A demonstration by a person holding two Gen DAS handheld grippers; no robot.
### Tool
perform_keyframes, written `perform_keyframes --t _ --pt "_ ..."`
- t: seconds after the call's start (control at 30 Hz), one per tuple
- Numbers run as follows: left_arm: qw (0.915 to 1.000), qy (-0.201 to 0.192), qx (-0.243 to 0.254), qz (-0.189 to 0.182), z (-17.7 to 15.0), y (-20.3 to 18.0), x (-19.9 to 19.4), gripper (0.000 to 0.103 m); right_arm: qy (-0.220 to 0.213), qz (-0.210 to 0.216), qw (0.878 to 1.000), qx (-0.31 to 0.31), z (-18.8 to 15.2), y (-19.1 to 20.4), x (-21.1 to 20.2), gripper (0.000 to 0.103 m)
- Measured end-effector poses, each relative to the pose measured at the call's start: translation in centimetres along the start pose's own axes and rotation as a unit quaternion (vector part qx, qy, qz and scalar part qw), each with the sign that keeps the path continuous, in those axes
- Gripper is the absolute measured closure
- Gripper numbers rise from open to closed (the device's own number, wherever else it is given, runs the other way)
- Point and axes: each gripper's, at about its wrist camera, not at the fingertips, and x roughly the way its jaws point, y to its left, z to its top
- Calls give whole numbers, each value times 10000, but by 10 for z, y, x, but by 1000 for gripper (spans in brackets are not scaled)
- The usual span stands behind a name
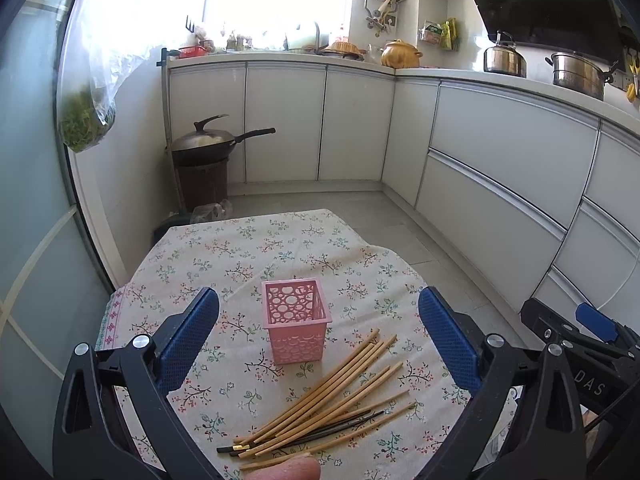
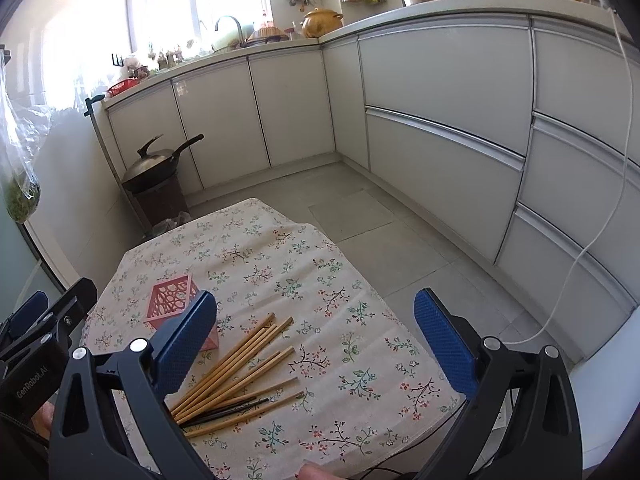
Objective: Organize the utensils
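Observation:
A pink perforated square holder (image 1: pixel 295 320) stands upright and empty on the floral tablecloth (image 1: pixel 240 256). It also shows in the right wrist view (image 2: pixel 170 300), partly behind a finger pad. Several wooden chopsticks (image 1: pixel 332 392) and two dark ones (image 1: pixel 320 434) lie in a loose pile just in front and right of it; the pile shows in the right wrist view (image 2: pixel 240 368) too. My left gripper (image 1: pixel 318 344) is open and empty, above the pile and holder. My right gripper (image 2: pixel 316 344) is open and empty, above the cloth right of the pile.
The small table's far and right edges drop to a grey tiled floor (image 2: pixel 380 224). White kitchen cabinets (image 1: pixel 500 168) run along the back and right. A covered wok (image 1: pixel 208 142) sits on a brown bin at the back left. The right gripper's body (image 1: pixel 580 336) is at the table's right.

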Motion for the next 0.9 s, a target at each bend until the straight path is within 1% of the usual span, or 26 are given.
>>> perform_keyframes --t 0.1,0.23,0.9 --pt "10000 57 2 -11 -1 1 4 7 39 14 10000 34 -1 1 2 7" --pt "10000 10 -32 2 -1 3 2 7 45 21 10000 20 1 0 3 7" --pt "10000 68 -12 -22 0 0 3 7 15 5 10000 -19 -4 3 3 7"
